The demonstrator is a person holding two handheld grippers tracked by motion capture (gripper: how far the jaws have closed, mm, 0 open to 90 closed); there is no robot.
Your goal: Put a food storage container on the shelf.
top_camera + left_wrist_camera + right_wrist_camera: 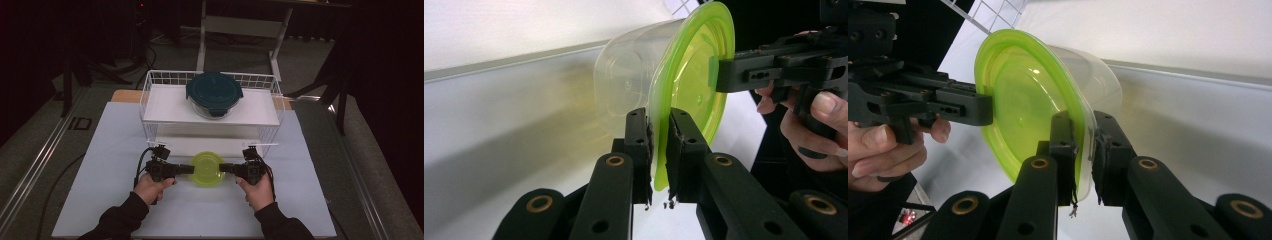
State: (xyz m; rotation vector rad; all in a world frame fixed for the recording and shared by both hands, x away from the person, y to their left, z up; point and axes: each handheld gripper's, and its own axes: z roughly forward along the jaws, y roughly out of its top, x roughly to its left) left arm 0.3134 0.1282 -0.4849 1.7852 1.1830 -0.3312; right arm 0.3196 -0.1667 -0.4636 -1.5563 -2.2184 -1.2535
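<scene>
Dark lidded glass bowl [214, 94] on wire rack [150, 107].

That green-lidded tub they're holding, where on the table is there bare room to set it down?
The green-lidded tub is pinched at its rim by the left gripper and right gripper. The white mat lies bare left and right of the hands. The rack is tighter: the dark-lidded bowl fills its top shelf's middle.

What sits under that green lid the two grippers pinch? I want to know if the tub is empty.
Under the green lid is a clear tub. Through its wall nothing shows inside, though the lid hides part of it.
</scene>
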